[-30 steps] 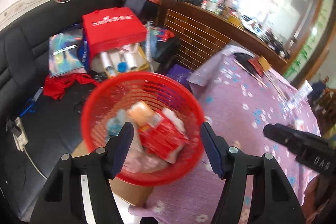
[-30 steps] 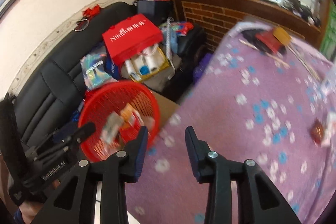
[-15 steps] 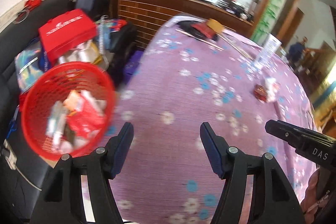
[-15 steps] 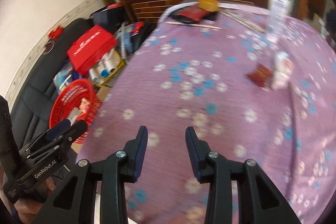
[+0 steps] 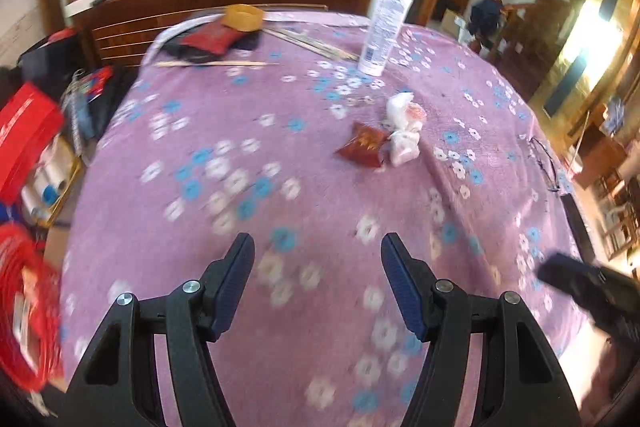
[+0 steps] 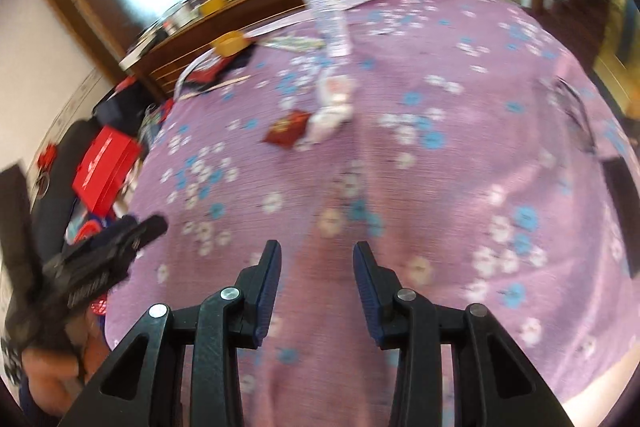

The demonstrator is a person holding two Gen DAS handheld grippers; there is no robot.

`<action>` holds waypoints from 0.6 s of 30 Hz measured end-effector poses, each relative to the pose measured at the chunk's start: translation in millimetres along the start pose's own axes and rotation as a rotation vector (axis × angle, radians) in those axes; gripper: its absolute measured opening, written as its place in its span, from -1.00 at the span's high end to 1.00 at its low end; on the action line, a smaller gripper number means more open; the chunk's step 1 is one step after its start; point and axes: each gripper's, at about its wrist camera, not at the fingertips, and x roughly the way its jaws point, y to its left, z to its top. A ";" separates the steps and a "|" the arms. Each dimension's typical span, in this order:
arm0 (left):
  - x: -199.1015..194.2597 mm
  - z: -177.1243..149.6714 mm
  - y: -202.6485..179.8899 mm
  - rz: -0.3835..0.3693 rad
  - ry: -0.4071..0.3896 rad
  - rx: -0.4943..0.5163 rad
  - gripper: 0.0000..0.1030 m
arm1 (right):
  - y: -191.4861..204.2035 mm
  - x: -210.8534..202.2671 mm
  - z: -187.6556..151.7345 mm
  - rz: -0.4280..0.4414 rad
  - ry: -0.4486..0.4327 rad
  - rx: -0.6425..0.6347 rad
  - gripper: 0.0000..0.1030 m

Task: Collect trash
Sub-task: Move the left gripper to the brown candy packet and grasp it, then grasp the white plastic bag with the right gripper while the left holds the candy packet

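Observation:
A dark red snack wrapper (image 5: 363, 145) (image 6: 289, 128) lies mid-table on the purple flowered cloth (image 5: 280, 187), touching crumpled white wrappers (image 5: 403, 131) (image 6: 331, 107) on its right. The red mesh trash basket (image 5: 24, 307) with wrappers inside sits off the table at the far left edge. My left gripper (image 5: 317, 259) hovers open over bare cloth, well short of the wrappers, nothing between its fingers. My right gripper (image 6: 316, 263) is also open and empty over the near cloth. Each gripper shows at the edge of the other's view.
A tall white tube (image 5: 384, 27) stands at the far side, near chopsticks (image 5: 212, 63), a red pouch (image 5: 208, 39) and a yellow tub (image 5: 243, 17). Eyeglasses (image 5: 544, 163) lie at the right. A red box (image 5: 24, 131) and clutter crowd the sofa on the left.
Both grippers swung right, away from the red basket and across the table. The basket slid to the left edge of view, and the wrappers came into the centre. Jaw openings stayed the same.

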 end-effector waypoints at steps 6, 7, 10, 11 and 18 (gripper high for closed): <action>72.6 48.7 -31.6 -0.031 0.060 0.073 -0.22 | -44.8 -20.2 -10.1 -0.038 -0.005 0.050 0.22; 83.5 54.4 -35.1 -0.016 0.067 0.077 -0.16 | -52.4 -24.2 -11.4 -0.049 -0.009 0.059 0.22; 117.6 67.2 -46.8 0.016 0.106 0.094 -0.07 | -70.0 -33.4 -14.4 -0.069 -0.015 0.078 0.22; 128.8 70.7 -50.1 0.024 0.118 0.098 -0.03 | -75.5 -36.3 -15.1 -0.076 -0.018 0.085 0.22; 150.5 73.8 -48.6 0.021 0.116 0.069 0.32 | -91.5 -36.9 -9.6 -0.073 -0.008 0.094 0.22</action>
